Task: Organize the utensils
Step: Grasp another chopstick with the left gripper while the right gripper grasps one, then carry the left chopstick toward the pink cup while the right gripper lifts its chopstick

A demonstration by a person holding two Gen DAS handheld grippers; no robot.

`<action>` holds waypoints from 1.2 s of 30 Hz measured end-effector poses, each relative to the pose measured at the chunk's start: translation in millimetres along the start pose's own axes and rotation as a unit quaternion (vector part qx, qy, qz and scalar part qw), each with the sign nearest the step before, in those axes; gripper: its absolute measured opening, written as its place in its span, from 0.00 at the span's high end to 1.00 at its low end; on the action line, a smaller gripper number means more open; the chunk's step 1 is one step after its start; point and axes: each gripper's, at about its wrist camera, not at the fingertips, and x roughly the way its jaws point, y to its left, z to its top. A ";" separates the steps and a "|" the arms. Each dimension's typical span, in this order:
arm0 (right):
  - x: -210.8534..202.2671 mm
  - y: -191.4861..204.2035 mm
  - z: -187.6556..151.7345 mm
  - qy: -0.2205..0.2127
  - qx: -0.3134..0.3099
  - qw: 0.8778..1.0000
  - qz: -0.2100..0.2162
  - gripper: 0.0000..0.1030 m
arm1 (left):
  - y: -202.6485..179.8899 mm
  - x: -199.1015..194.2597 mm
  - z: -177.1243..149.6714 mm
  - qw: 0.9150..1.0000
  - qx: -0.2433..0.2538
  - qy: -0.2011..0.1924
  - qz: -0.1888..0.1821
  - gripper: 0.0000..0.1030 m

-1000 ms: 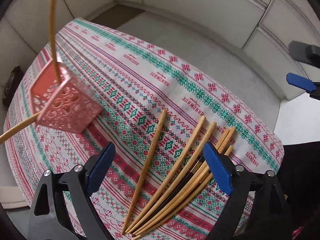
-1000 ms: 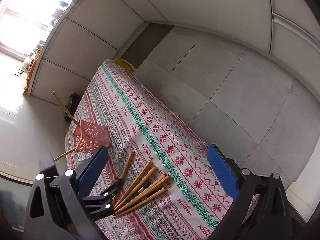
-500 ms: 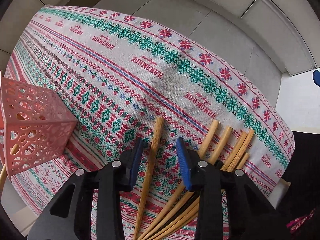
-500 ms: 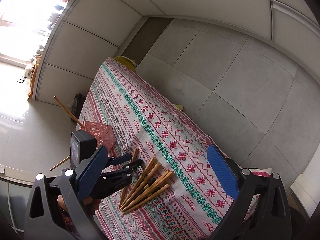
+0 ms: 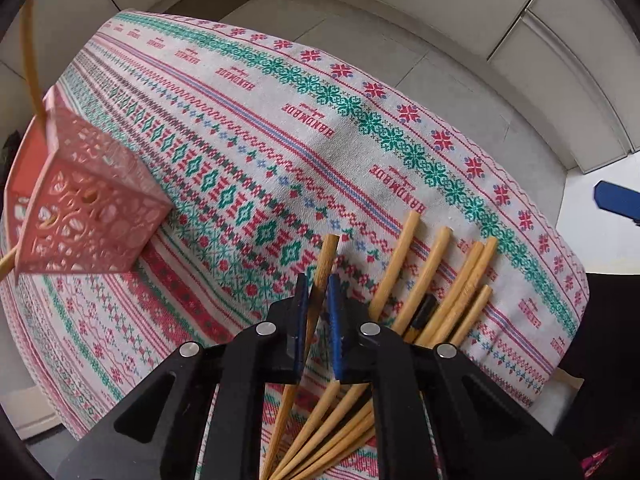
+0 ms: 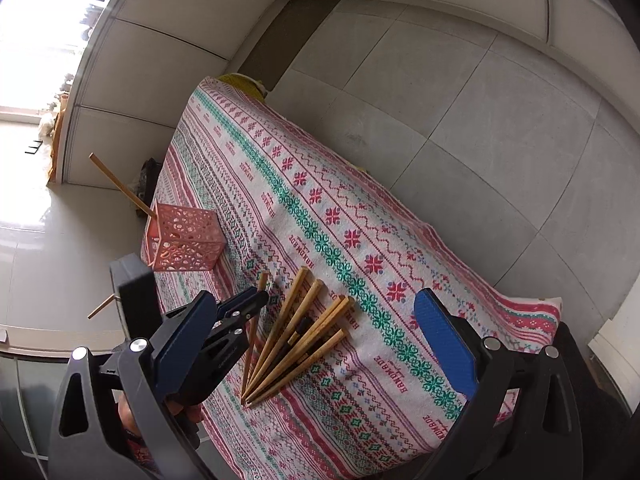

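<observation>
Left gripper (image 5: pixel 318 294) clamped on lone chopstick (image 5: pixel 326 256) lying left of chopstick bundle (image 5: pixel 444 284) on tabletop (image 5: pixel 248 128). Right gripper (image 6: pixel 320 336) jaws apart, holding nothing. Pink basket (image 5: pixel 86 208) far left.

The left wrist view looks steeply down, close over the chopsticks (image 5: pixel 404 256); the right wrist view slants from farther back, sharing chopsticks (image 6: pixel 296 332) and pink basket (image 6: pixel 186 244).

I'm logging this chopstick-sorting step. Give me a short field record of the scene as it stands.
surface: patterned red-and-green tablecloth
holder: pink perforated plastic basket, two wooden sticks in it
loose pile: wooden chopsticks fanned on the cloth
left gripper: shut on single wooden chopstick lying apart from the pile
right gripper: open, empty, above the cloth
</observation>
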 end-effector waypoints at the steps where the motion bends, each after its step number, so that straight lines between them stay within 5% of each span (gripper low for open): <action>1: 5.6 -1.0 -3.2 0.015 0.009 1.000 0.010 0.08 | 2.4 -10.8 -8.5 1.000 -0.007 -0.011 -0.002 0.92; 6: 30.0 5.4 -22.4 0.063 0.011 0.998 -0.002 0.31 | 18.0 -74.4 -56.4 0.994 -0.061 -0.088 -0.014 0.92; 10: 51.6 16.4 -39.9 0.092 0.016 0.995 -0.014 0.56 | 20.4 -120.6 -90.3 0.982 -0.102 -0.160 -0.027 0.93; 18: 83.2 24.3 -59.8 0.079 0.050 0.993 -0.070 0.77 | 22.1 -174.2 -115.3 0.960 -0.124 -0.247 -0.040 0.93; 36: 94.9 33.4 -41.1 0.043 0.017 0.986 -0.161 0.88 | 43.0 -207.7 -139.8 0.940 -0.154 -0.301 -0.047 0.94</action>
